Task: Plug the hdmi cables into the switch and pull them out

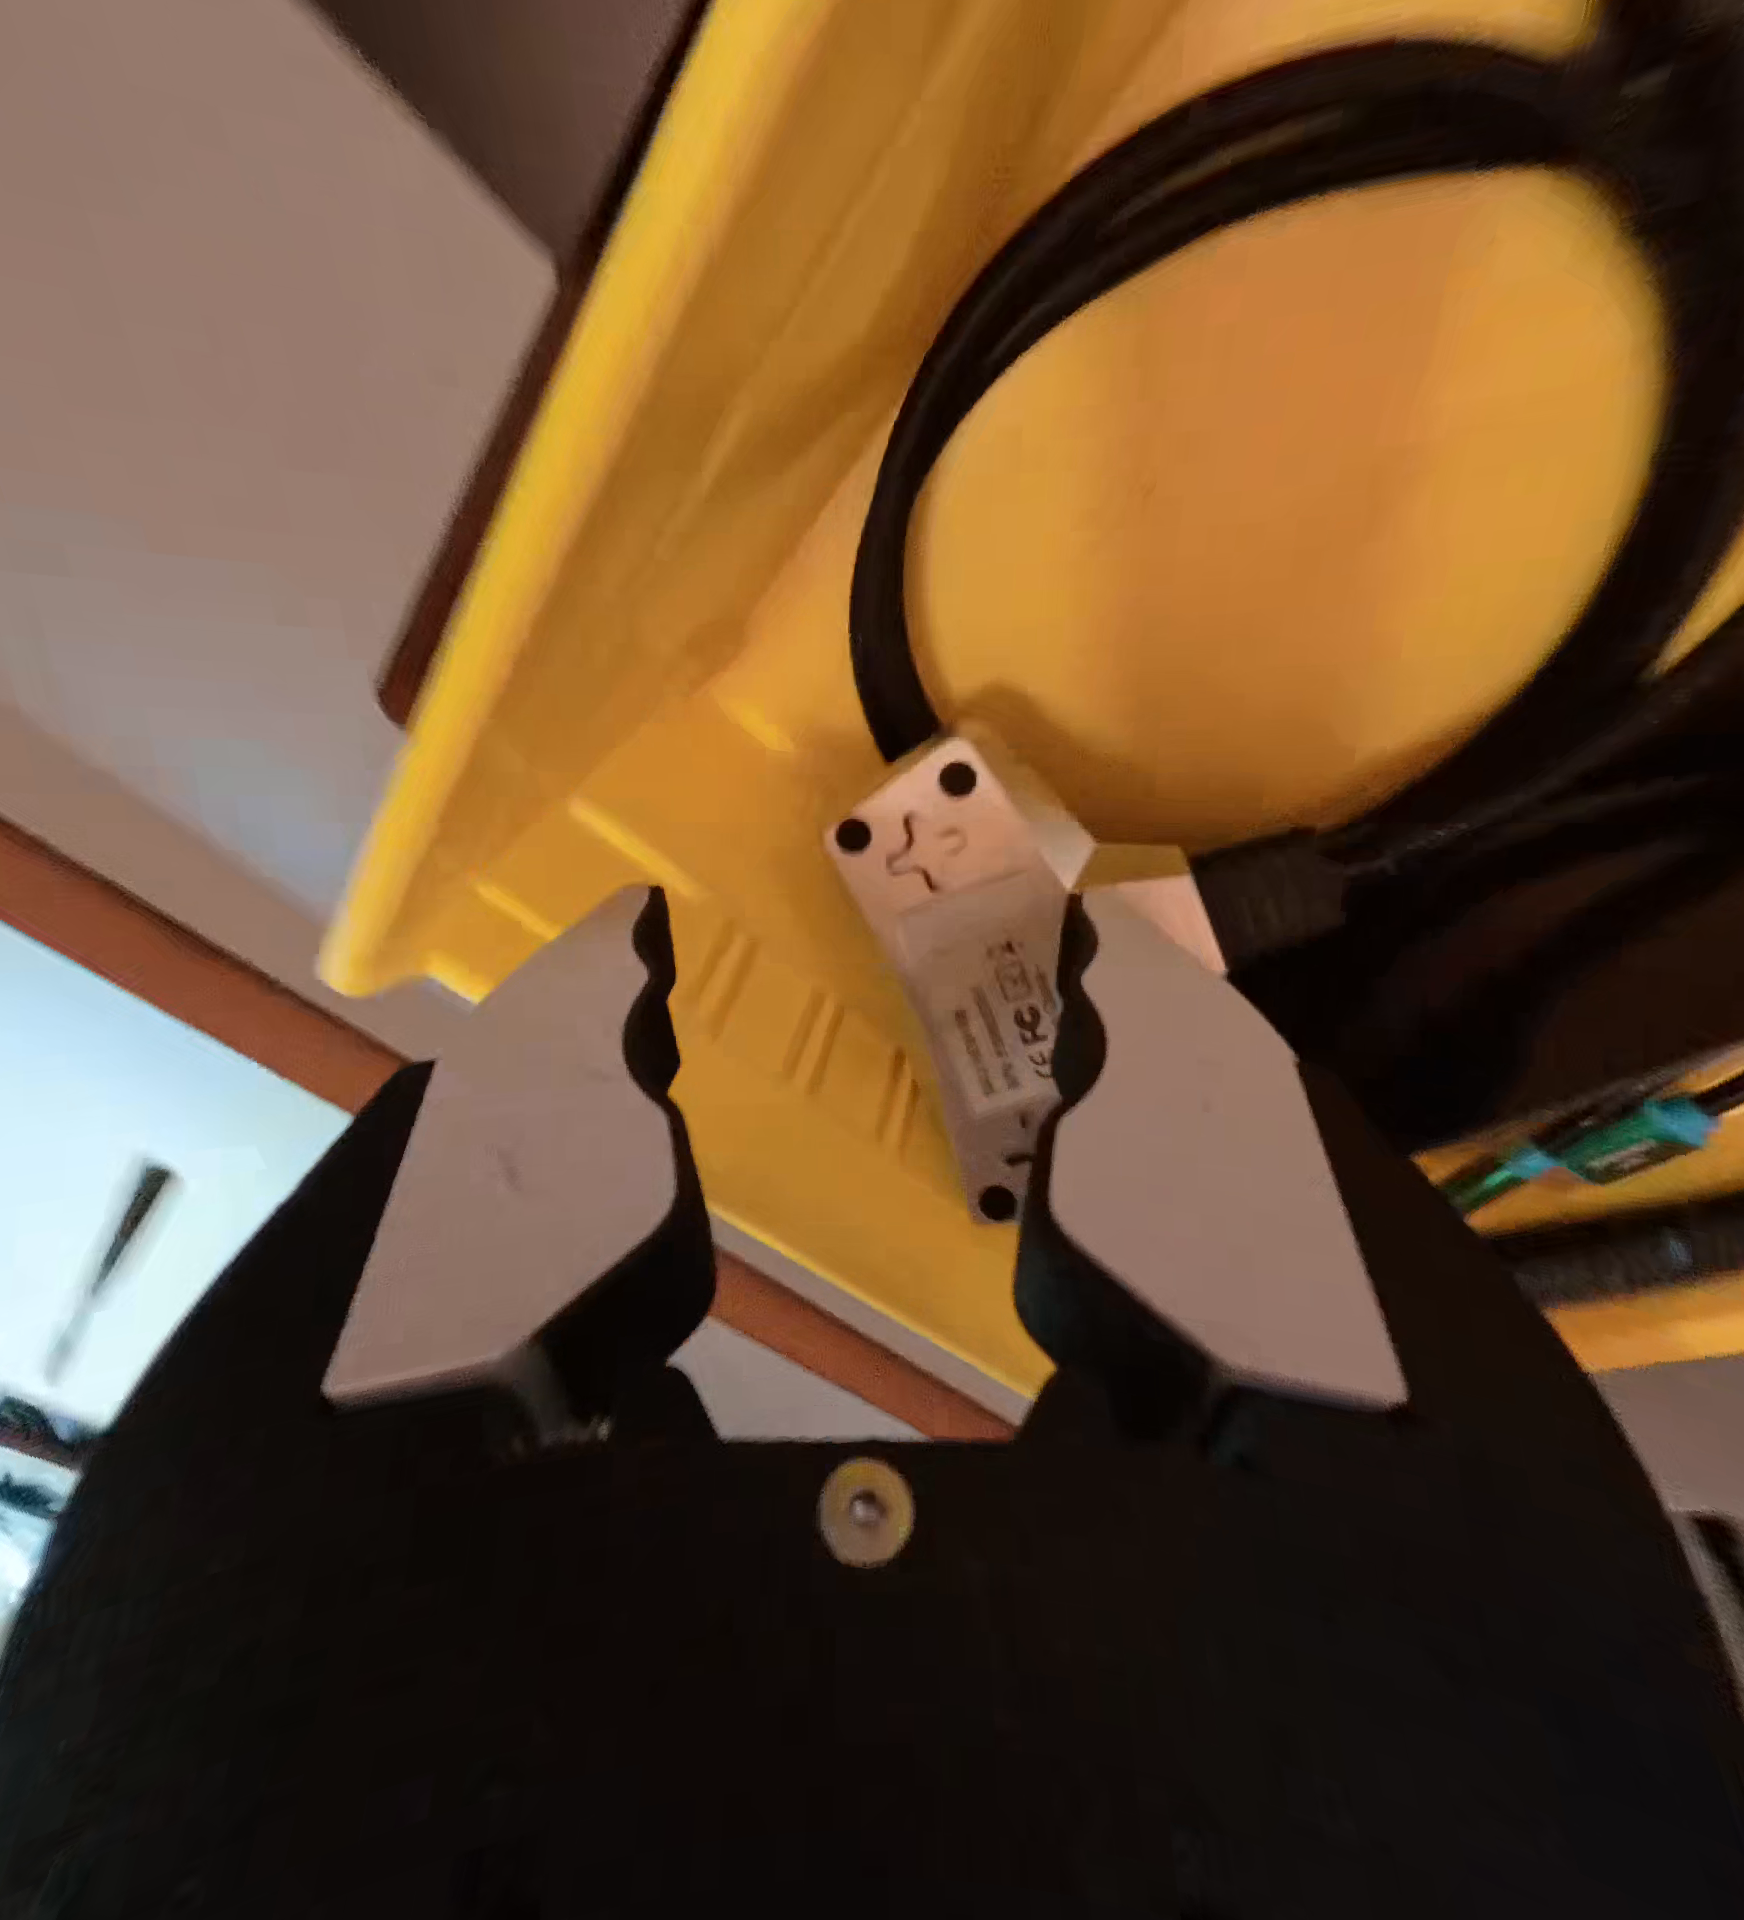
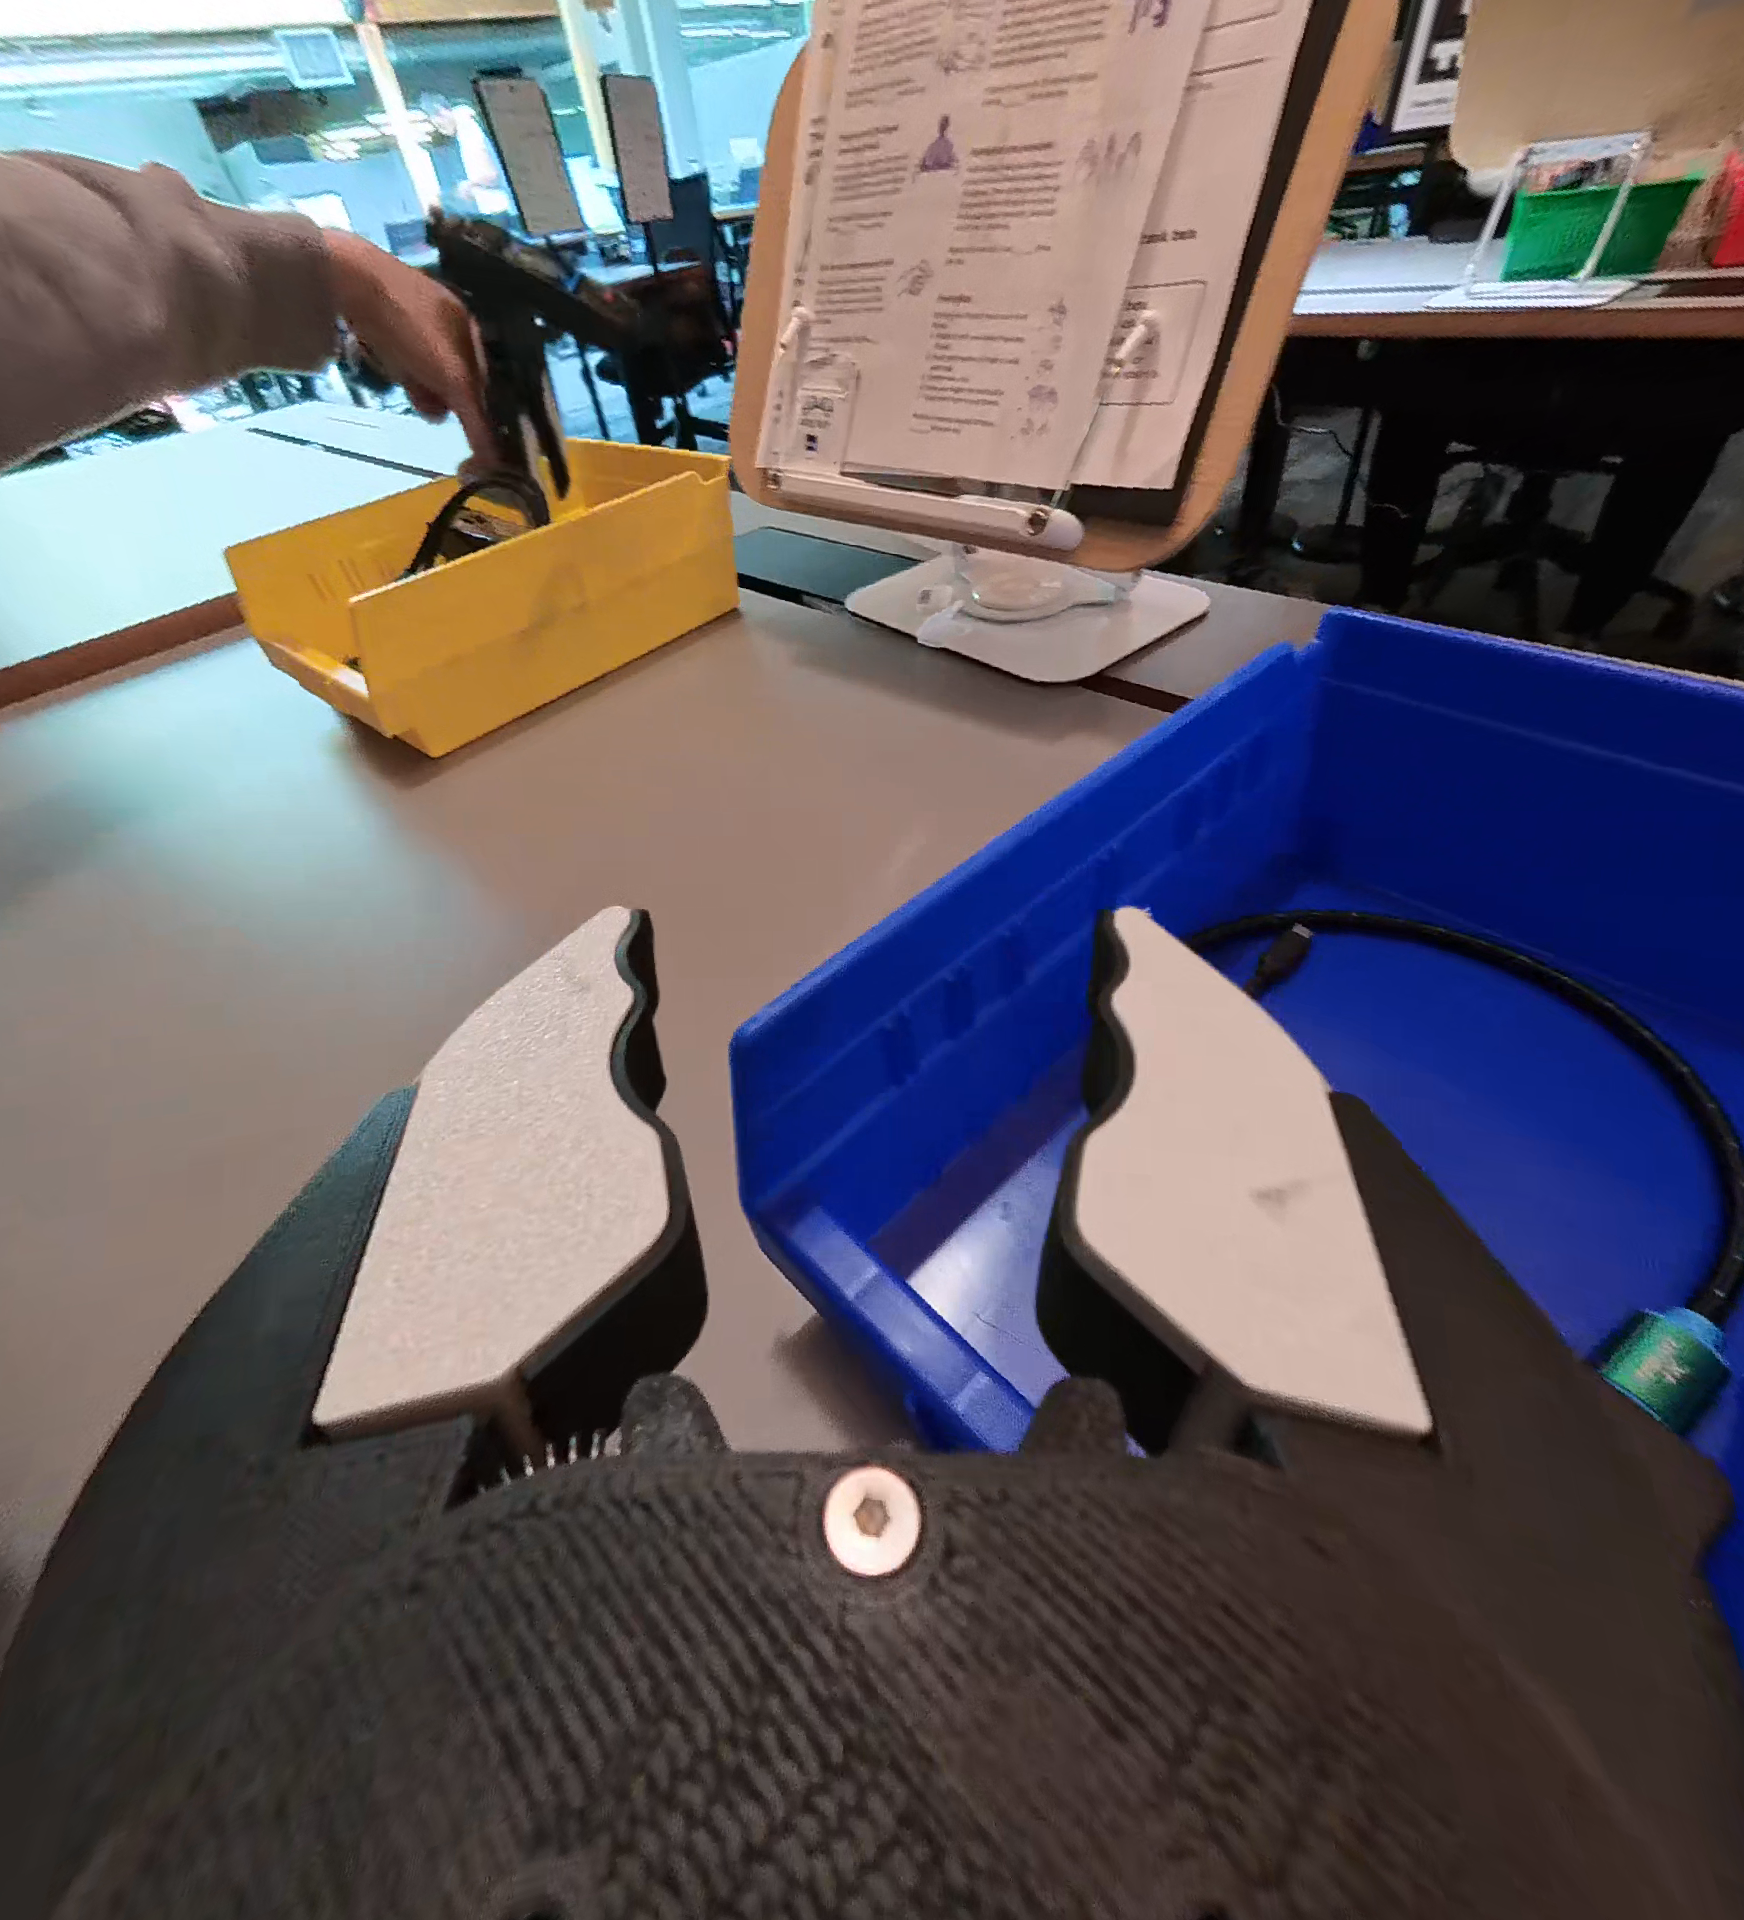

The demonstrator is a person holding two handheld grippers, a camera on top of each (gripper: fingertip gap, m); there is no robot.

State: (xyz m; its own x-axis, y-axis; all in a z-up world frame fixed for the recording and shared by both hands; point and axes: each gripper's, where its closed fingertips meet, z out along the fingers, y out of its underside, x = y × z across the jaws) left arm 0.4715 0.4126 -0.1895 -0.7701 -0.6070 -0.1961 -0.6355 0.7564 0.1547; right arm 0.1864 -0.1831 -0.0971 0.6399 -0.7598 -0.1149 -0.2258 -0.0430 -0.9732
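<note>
In the left wrist view, a silver switch (image 1: pixel 961 935) with a black cable (image 1: pixel 909 499) looped off its far end lies in the yellow bin (image 1: pixel 639 623). My left gripper (image 1: pixel 866 909) is open just above it, the switch lying between the fingers close to the right one. A black HDMI plug (image 1: pixel 1263 894) lies to the right. My right gripper (image 2: pixel 878 920) is open and empty over the left wall of the blue bin (image 2: pixel 951 987), which holds a black cable (image 2: pixel 1678 1070) with a green-taped end (image 2: pixel 1668 1366).
The right wrist view shows the yellow bin (image 2: pixel 535 623) at the far left of the brown table (image 2: pixel 328 935), with a hand holding the left gripper (image 2: pixel 530 436) in it. A document stand with papers (image 2: pixel 1003 312) stands behind. More cables with green tags (image 1: pixel 1626 1153) lie at the right.
</note>
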